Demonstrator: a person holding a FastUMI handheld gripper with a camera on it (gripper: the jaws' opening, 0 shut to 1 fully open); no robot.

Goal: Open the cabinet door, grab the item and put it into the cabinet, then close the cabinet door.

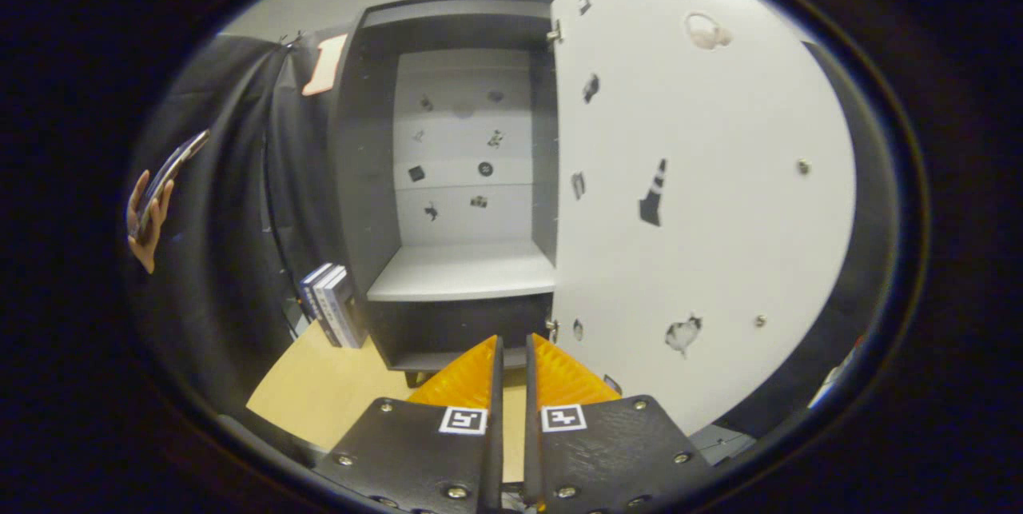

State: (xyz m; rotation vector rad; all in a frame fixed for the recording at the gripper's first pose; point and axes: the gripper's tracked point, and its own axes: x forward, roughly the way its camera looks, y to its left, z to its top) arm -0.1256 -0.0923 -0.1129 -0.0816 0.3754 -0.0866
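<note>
Cabinet open, item not yet grabbed, gripper empty.

Dark cabinet [364,178], boxy, w/ matte pale shelf bare inside; white flat door [719,202] swung wide to the right, sticker-dotted, so access is free. Yellow tabletop [320,386] smooth. Books [329,304], prob the item, stand upright left of cabinet, far-left of fingers. Gripper [511,370]: ribbed orange fingers [463,378] nearly together, narrow gap, nothing btwn.

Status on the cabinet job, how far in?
Done: white cabinet door stands swung open, grey shelf bare. In hand: nothing; gripper nearly shut, empty, aimed at the dark cabinet. Left: grab the item, likely the blue-and-white boxes beside it, place it, close the door.
</note>
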